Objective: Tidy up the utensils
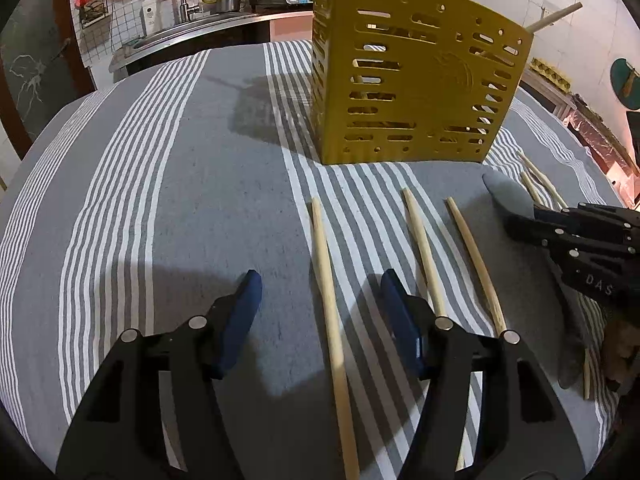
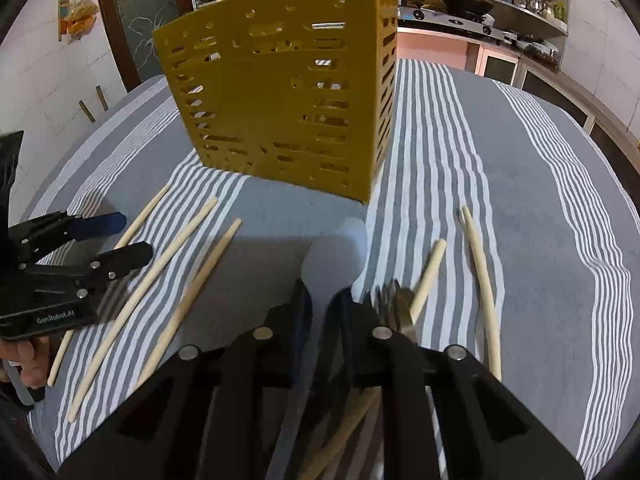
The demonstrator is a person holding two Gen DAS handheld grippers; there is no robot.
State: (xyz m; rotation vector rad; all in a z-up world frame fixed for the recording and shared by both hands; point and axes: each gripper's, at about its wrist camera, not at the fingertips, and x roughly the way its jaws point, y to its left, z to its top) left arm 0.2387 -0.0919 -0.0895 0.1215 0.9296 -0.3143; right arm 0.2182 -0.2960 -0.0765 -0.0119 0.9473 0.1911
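striped cloth covers the whole table | yellow slotted holder standing upright at the back, couple sticks already poking out the top | left gripper spread wide, holding nothing, one chopstick lying between its fingers | right gripper nearly closed around a grey spoon | loose chopsticks beside it

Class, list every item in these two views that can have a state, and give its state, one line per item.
Left gripper: open, holding nothing.
Right gripper: jaws close together around a grey spoon; contact unclear.
Yellow utensil holder: upright on the cloth, sticks poking out of the top.
Chopsticks: lying flat and loose on the striped tablecloth.
Fork: lying beside the right gripper, partly hidden.
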